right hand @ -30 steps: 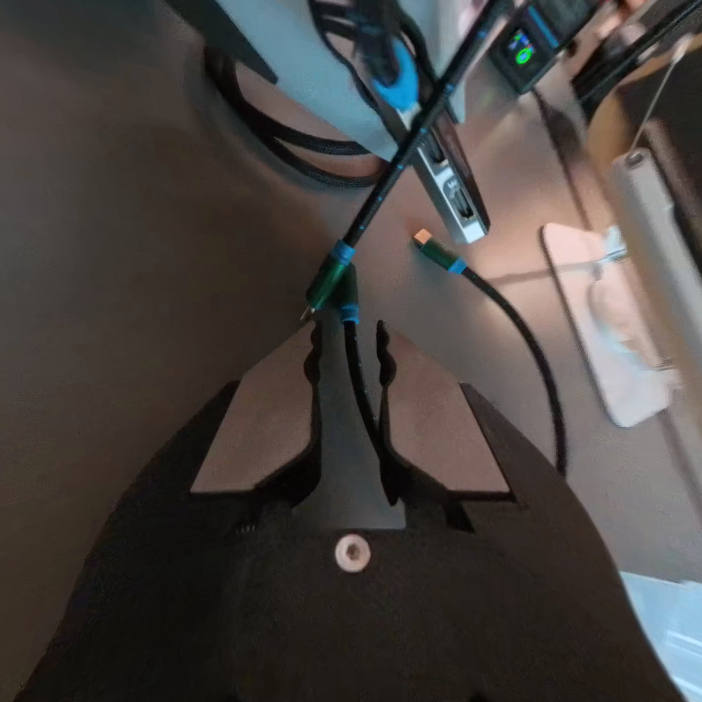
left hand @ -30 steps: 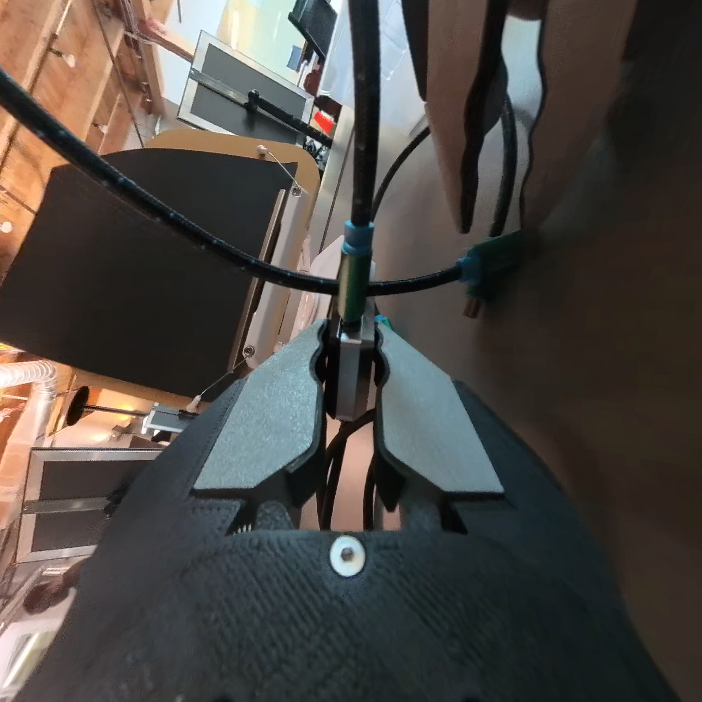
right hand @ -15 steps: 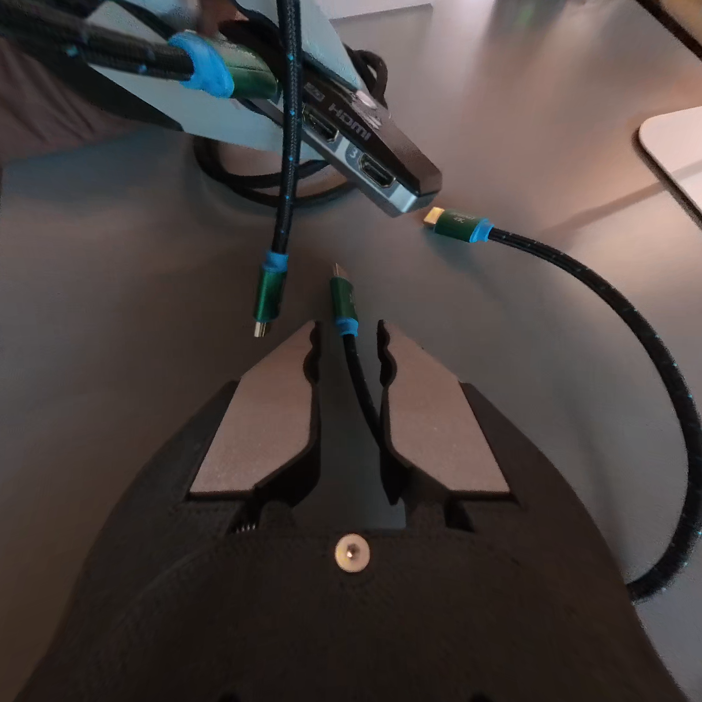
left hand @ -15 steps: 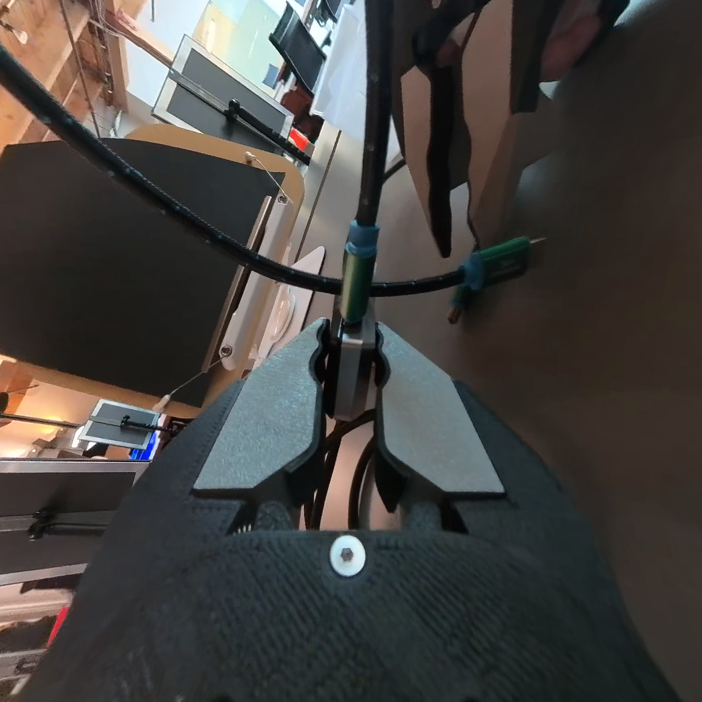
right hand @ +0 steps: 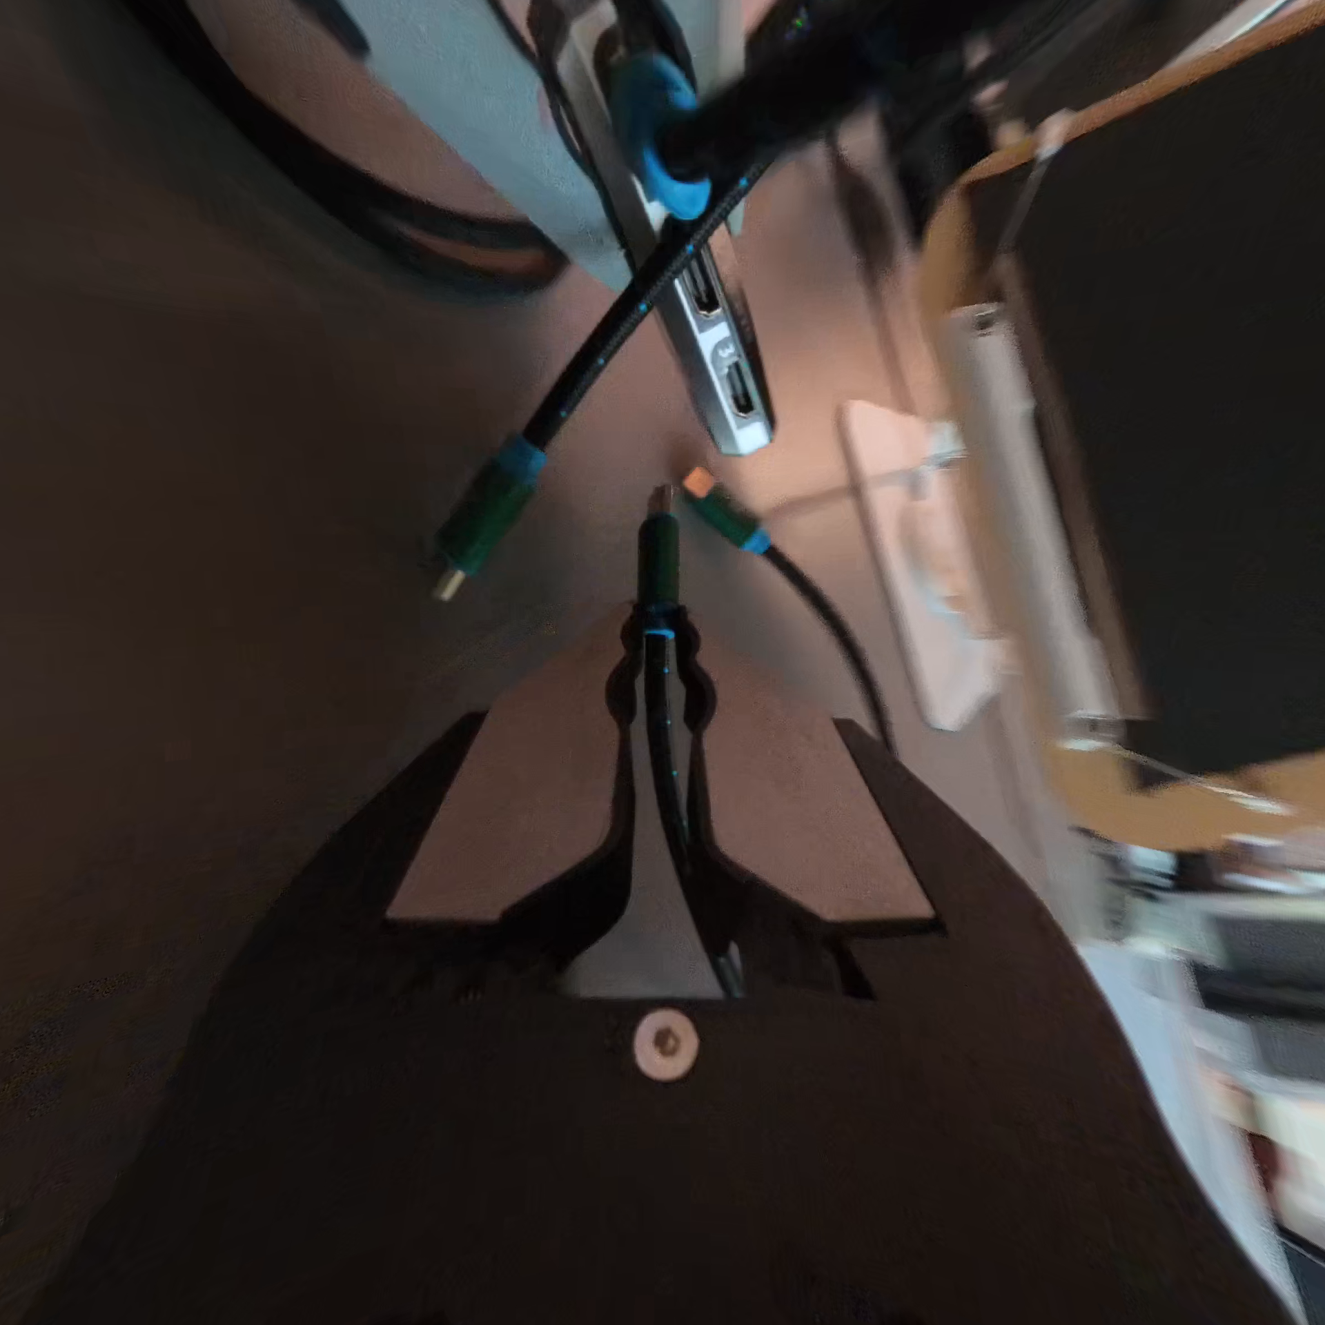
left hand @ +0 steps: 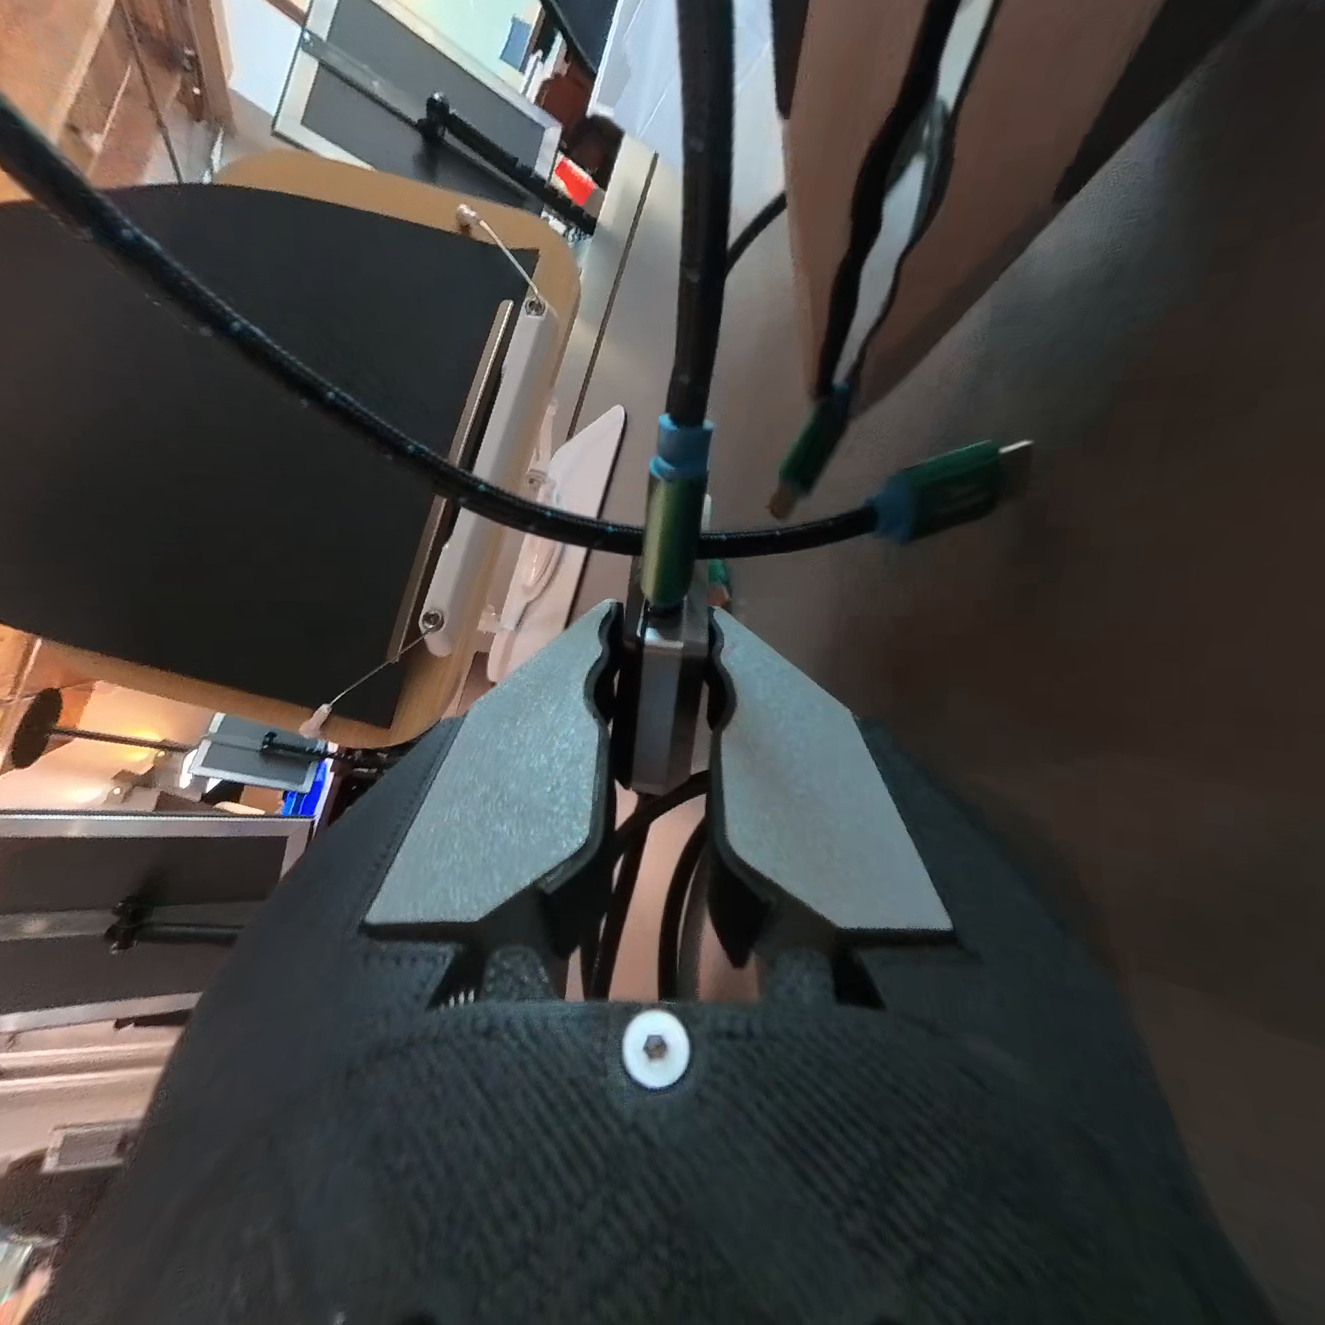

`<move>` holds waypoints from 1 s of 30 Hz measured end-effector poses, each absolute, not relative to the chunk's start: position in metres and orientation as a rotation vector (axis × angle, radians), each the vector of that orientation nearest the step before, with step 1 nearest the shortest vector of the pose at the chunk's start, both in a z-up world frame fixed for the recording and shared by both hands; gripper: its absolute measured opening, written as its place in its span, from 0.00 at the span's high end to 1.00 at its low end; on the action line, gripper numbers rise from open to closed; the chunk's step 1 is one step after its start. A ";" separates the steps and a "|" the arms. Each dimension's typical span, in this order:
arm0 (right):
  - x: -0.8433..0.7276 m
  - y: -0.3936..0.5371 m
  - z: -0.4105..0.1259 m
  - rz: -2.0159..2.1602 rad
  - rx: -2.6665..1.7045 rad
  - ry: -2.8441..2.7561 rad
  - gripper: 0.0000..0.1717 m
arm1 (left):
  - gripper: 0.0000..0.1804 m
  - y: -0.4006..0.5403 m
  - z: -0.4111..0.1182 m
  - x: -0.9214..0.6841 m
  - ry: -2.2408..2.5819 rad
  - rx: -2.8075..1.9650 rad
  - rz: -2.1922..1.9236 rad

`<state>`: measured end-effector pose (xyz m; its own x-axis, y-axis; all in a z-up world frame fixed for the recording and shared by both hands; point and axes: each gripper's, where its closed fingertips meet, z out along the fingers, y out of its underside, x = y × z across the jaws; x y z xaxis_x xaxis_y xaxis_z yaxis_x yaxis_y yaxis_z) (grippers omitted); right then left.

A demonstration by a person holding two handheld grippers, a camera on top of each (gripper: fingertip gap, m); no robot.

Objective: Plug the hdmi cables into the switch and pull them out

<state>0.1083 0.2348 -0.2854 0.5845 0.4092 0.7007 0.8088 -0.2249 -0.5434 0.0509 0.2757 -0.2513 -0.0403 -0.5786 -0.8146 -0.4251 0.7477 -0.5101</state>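
My right tongs are closed on a black braided HDMI cable with a green metal plug, pinching it right at the blue collar behind the plug, so the plug's long axis runs straight out ahead of my fingertips with its bare metal tip leading. My left tongs clamp the slim grey metal HDMI switch by its two flat faces, lifted off the dark worktop, with one green-plugged cable already seated in its end. From the right wrist view the switch hangs just beyond and slightly right of my plug's tip, its row of free ports tilted away from my plug's line rather than facing it squarely. That is what the next move seems to hinge on: I judge the plug must swing a little right and turn to match the port before pushing in. Two other loose green plugs sit either side of mine, close enough to snag.
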 end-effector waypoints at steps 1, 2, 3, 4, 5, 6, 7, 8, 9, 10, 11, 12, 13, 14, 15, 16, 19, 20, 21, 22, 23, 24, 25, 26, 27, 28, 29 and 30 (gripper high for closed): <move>0.113 0.236 -0.280 -0.668 -1.799 -1.006 0.98 | 0.89 0.278 -0.251 0.051 1.659 -0.817 -0.138; 0.115 0.237 -0.275 -0.810 -1.741 -1.028 0.98 | 0.89 0.280 -0.251 0.051 1.653 -0.822 -0.130; 0.113 0.237 -0.269 -0.930 -1.670 -1.055 0.98 | 0.89 0.281 -0.251 0.051 1.649 -0.826 -0.125; 0.109 0.237 -0.265 -1.021 -1.607 -1.083 0.97 | 0.89 0.282 -0.251 0.051 1.646 -0.831 -0.123; 0.105 0.237 -0.260 -1.098 -1.550 -1.103 0.97 | 0.89 0.283 -0.251 0.051 1.644 -0.835 -0.121; 0.101 0.236 -0.255 -1.171 -1.492 -1.112 0.97 | 0.89 0.283 -0.251 0.050 1.643 -0.838 -0.120; 0.098 0.235 -0.249 -1.238 -1.437 -1.113 1.00 | 0.89 0.283 -0.251 0.050 1.643 -0.840 -0.120; 0.097 0.235 -0.244 -1.311 -1.389 -1.114 1.00 | 0.89 0.283 -0.251 0.050 1.643 -0.840 -0.121; 0.098 0.236 -0.242 -1.378 -1.362 -1.115 1.00 | 0.89 0.283 -0.251 0.050 1.645 -0.840 -0.123; 0.098 0.236 -0.243 -1.409 -1.347 -1.128 1.00 | 0.89 0.283 -0.252 0.050 1.647 -0.839 -0.123; 0.097 0.237 -0.246 -1.410 -1.345 -1.143 1.00 | 0.89 0.283 -0.252 0.051 1.648 -0.838 -0.123; 0.097 0.237 -0.248 -1.399 -1.351 -1.147 1.00 | 0.89 0.283 -0.252 0.051 1.649 -0.839 -0.122; 0.097 0.237 -0.250 -1.367 -1.370 -1.142 1.00 | 0.89 0.283 -0.252 0.051 1.649 -0.840 -0.120; 0.098 0.238 -0.253 -1.306 -1.414 -1.132 1.00 | 0.89 0.284 -0.252 0.051 1.648 -0.840 -0.120; 0.101 0.239 -0.259 -1.227 -1.485 -1.112 1.00 | 0.89 0.284 -0.252 0.050 1.647 -0.840 -0.122; 0.105 0.240 -0.265 -1.129 -1.568 -1.080 1.00 | 0.89 0.284 -0.251 0.050 1.644 -0.841 -0.123; 0.121 0.242 -0.275 -0.777 -1.816 -0.899 1.00 | 0.89 0.285 -0.251 0.050 1.640 -0.848 -0.123; 0.126 0.242 -0.275 -0.668 -1.864 -0.837 1.00 | 0.89 0.286 -0.251 0.050 1.639 -0.848 -0.122; 0.129 0.242 -0.275 -0.577 -1.894 -0.782 1.00 | 0.89 0.286 -0.251 0.051 1.639 -0.848 -0.121; 0.132 0.242 -0.274 -0.502 -1.918 -0.732 1.00 | 0.89 0.286 -0.252 0.051 1.640 -0.849 -0.119; 0.135 0.242 -0.274 -0.438 -1.940 -0.685 1.00 | 0.89 0.286 -0.252 0.051 1.640 -0.849 -0.117; 0.135 0.242 -0.274 -0.366 -1.959 -0.648 1.00 | 0.89 0.286 -0.253 0.052 1.639 -0.849 -0.115; 0.134 0.241 -0.273 -0.290 -1.972 -0.609 0.98 | 0.89 0.286 -0.253 0.052 1.637 -0.848 -0.112; 0.132 0.241 -0.272 -0.209 -1.984 -0.564 0.90 | 0.89 0.287 -0.252 0.052 1.633 -0.848 -0.108; 0.129 0.240 -0.271 -0.110 -1.992 -0.527 0.90 | 0.89 0.287 -0.252 0.052 1.629 -0.847 -0.103; 0.125 0.239 -0.268 -0.006 -1.991 -0.492 0.90 | 0.89 0.288 -0.251 0.052 1.625 -0.845 -0.098; 0.122 0.238 -0.265 0.089 -1.984 -0.458 0.89 | 0.89 0.288 -0.251 0.052 1.621 -0.843 -0.092; 0.120 0.237 -0.261 0.176 -1.970 -0.421 0.88 | 0.89 0.288 -0.251 0.052 1.618 -0.841 -0.085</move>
